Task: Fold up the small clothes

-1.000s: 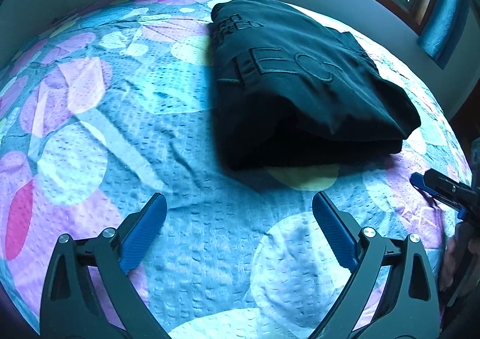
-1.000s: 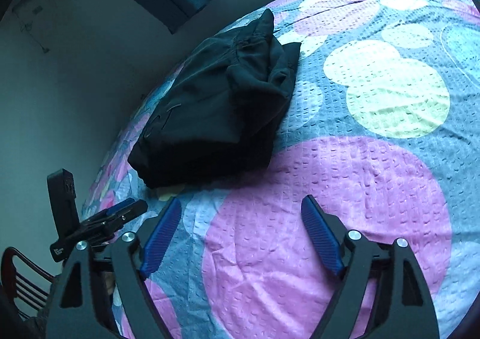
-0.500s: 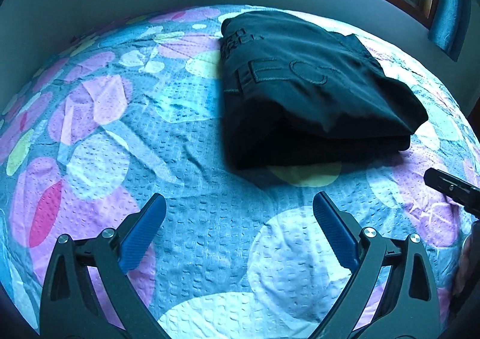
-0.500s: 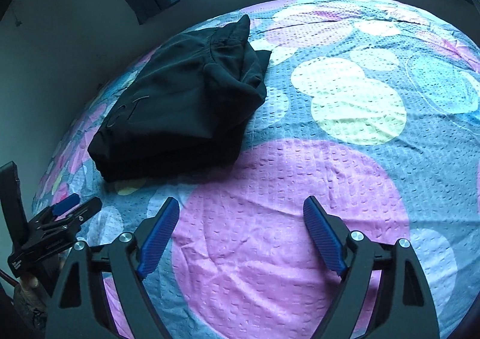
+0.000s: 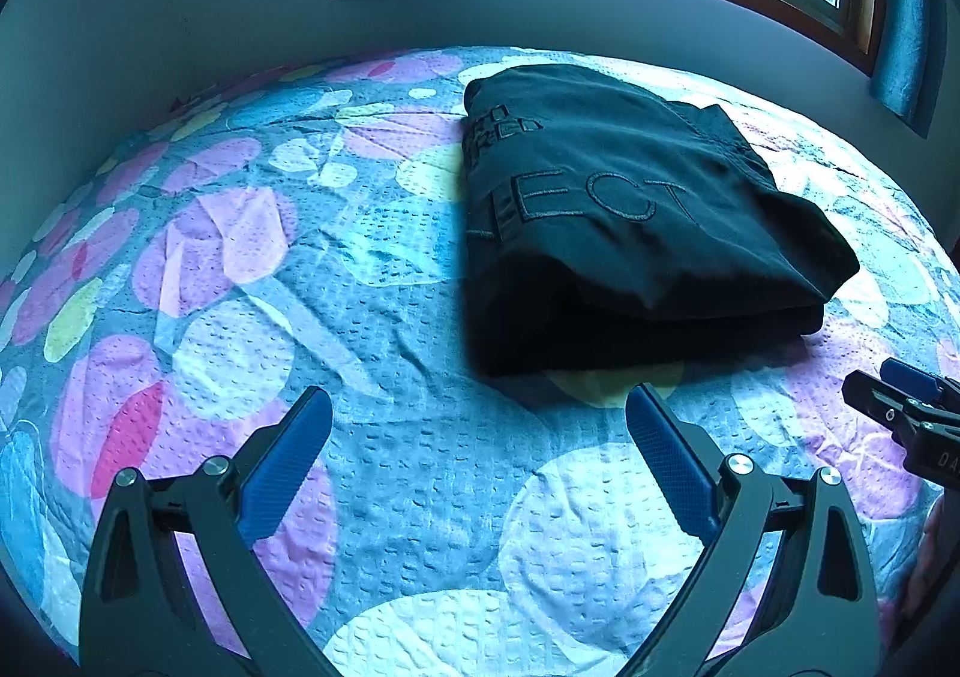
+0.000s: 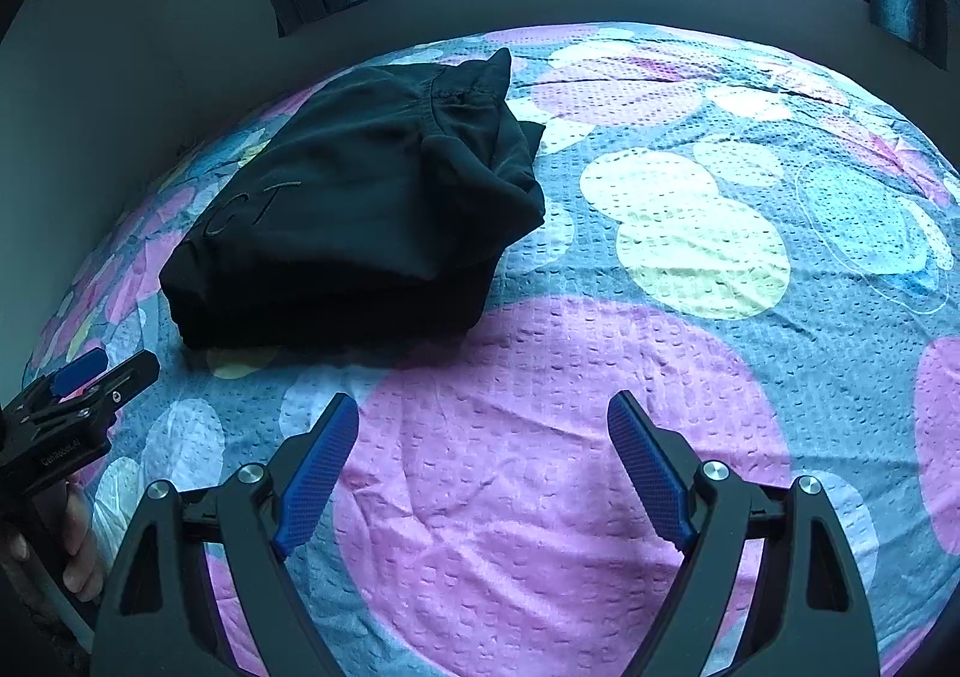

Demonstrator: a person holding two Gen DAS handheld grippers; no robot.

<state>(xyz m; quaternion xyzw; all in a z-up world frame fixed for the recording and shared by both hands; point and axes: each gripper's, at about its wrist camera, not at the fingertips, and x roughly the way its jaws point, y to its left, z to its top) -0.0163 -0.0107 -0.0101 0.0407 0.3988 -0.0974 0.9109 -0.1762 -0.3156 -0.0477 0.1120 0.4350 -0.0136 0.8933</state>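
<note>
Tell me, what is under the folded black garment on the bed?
The folded black garment lies on the patterned bedspread; a yellow circle shows at its near edge. Anything else beneath is covered.

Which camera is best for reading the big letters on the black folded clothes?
The left wrist view: the black folded clothes face it with the stitched letters "ECT" plain on top, plus smaller unreadable words near the far corner. The right wrist view shows the bundle side-on, with only a faint "C T" by its left edge.

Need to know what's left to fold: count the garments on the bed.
1. A folded black garment lies on the bedspread, ahead of both open grippers. It is thick, so more pieces could be hidden inside.
</note>
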